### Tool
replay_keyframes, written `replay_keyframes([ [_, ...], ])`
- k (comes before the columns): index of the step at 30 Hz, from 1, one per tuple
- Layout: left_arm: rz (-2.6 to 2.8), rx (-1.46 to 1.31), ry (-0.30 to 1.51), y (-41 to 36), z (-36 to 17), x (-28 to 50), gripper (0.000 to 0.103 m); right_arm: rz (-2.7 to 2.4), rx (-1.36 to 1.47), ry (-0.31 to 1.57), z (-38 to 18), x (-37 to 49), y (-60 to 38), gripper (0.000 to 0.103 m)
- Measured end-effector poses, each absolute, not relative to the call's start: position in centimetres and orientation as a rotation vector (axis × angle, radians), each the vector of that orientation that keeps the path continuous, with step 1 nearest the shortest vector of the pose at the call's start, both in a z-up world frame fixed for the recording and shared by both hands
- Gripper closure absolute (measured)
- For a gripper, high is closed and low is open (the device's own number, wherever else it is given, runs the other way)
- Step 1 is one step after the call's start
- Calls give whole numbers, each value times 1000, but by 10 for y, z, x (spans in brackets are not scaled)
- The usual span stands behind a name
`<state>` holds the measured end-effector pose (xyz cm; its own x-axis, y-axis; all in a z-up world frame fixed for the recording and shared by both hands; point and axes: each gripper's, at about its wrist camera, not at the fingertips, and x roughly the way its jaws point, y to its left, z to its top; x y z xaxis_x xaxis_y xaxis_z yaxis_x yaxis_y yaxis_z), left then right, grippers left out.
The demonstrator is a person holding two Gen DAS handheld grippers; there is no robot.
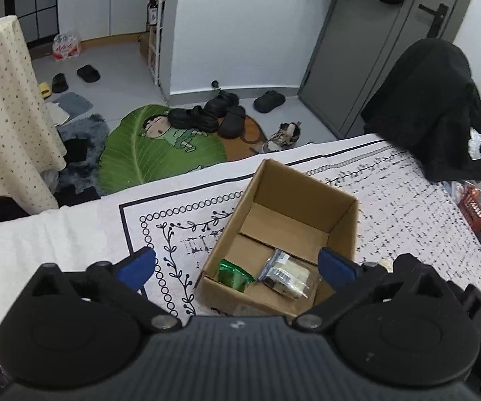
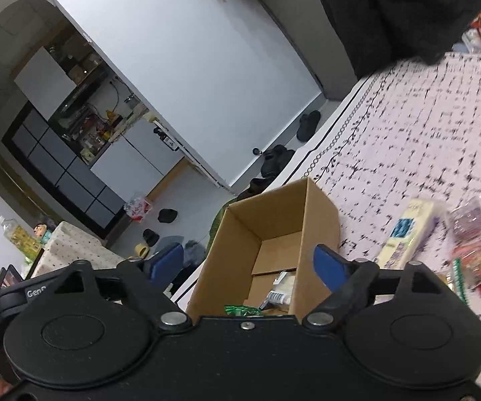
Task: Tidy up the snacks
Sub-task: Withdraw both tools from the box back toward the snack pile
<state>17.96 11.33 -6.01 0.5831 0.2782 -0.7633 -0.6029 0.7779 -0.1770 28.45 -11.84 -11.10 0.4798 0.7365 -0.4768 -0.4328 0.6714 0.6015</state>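
Patterned worktop carried a box below both wide-open, empty claws, left claw and right claw; two packets collected inside.

- A black jacket hangs ahead and to the right of the gripper.
- A green leaf-shaped rug lies on the floor ahead, left of centre.
- Black shoes sit on the rug's far edge.
- A dotted tablecloth hangs far left.
- A grey door stands ahead, right.
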Motion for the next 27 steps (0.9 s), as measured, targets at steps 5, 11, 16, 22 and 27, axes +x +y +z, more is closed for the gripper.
replay_keyframes([
  [5, 513, -404, 765, 102, -48, 171, 0, 745, 393, 765, -96, 276, -129, 10],
  [11, 492, -375, 725, 89, -37, 160, 0, 702, 280, 763, -83, 265, -142, 9],
  [16, 475, -359, 701, 80, -27, 153, 0, 671, 207, 793, -78, 262, -151, 9],
  [22, 454, -340, 687, 69, -19, 145, 0, 639, 192, 827, -76, 262, -167, 9],
  [27, 431, -339, 687, 58, -14, 141, 0, 634, 197, 829, -67, 263, -185, 9],
])
